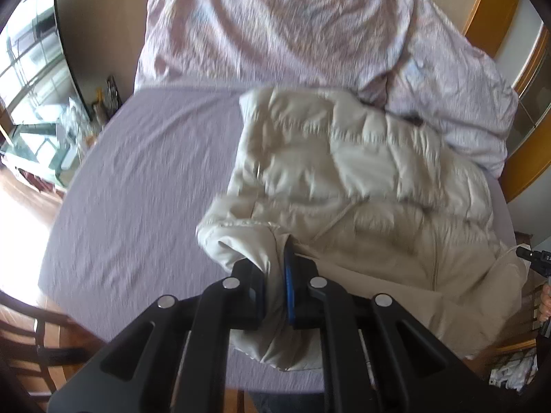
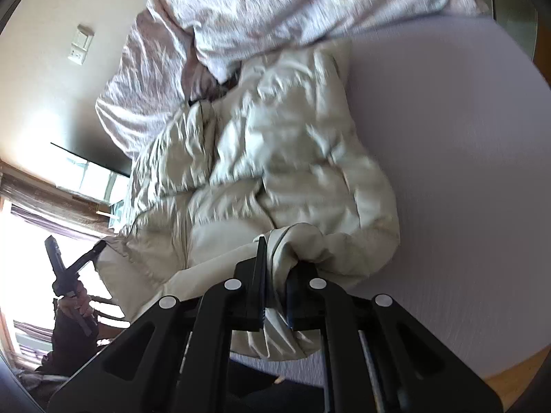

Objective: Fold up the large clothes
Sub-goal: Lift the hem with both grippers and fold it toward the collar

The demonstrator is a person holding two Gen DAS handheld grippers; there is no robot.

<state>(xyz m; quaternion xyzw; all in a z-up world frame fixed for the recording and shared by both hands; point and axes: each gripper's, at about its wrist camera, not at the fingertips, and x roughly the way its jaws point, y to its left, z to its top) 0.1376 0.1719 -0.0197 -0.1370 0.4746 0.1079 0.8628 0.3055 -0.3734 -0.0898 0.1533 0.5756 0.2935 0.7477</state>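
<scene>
A cream puffer jacket (image 1: 361,179) lies on a bed with a lilac sheet (image 1: 144,179). My left gripper (image 1: 275,275) is shut on a bunched edge of the jacket at its near left side, fabric pinched between the jaws. My right gripper (image 2: 275,275) is shut on another bunched edge of the same jacket (image 2: 292,144), at its near end in the right wrist view. The other gripper (image 2: 65,268) with the hand that holds it shows at the left of the right wrist view, and a part of a gripper (image 1: 537,261) shows at the right edge of the left wrist view.
A crumpled pale floral duvet (image 1: 292,27) lies across the head of the bed behind the jacket; it also shows in the right wrist view (image 2: 275,3). The lilac sheet (image 2: 447,172) spreads beside the jacket. A wooden chair (image 1: 31,337) stands at the bed's near left. A window (image 1: 31,79) is at the left.
</scene>
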